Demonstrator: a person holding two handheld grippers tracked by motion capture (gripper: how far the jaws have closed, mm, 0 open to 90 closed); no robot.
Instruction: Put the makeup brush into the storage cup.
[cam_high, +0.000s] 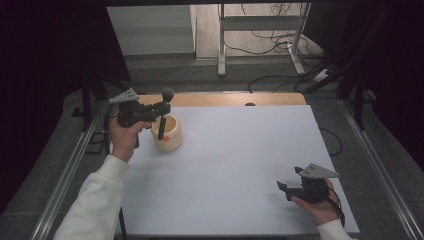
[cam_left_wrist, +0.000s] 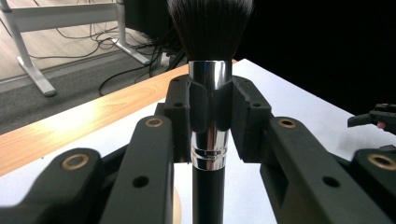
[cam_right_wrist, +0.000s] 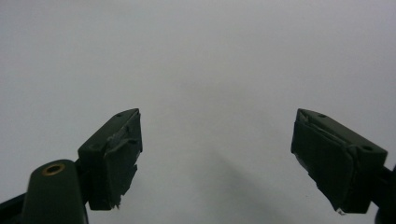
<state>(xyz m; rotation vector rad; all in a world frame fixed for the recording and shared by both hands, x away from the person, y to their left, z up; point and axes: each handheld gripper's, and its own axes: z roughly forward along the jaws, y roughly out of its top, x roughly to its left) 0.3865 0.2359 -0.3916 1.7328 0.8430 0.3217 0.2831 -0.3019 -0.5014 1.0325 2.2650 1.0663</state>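
Bristles dark and soft top the makeup brush (cam_left_wrist: 209, 84), its ferrule polished chrome; your left gripper (cam_left_wrist: 209, 116) clamps that ferrule, upright above the rounded cream pot (cam_high: 168, 134); your right gripper (cam_right_wrist: 217, 158) gapes wide, holding nothing.

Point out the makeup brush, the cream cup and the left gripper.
makeup brush (cam_left_wrist: 209, 74): left gripper view, silver ferrule.
cream cup (cam_high: 172, 140): high view, outer wall.
left gripper (cam_left_wrist: 209, 109): left gripper view, between the fingertips clamping the ferrule.
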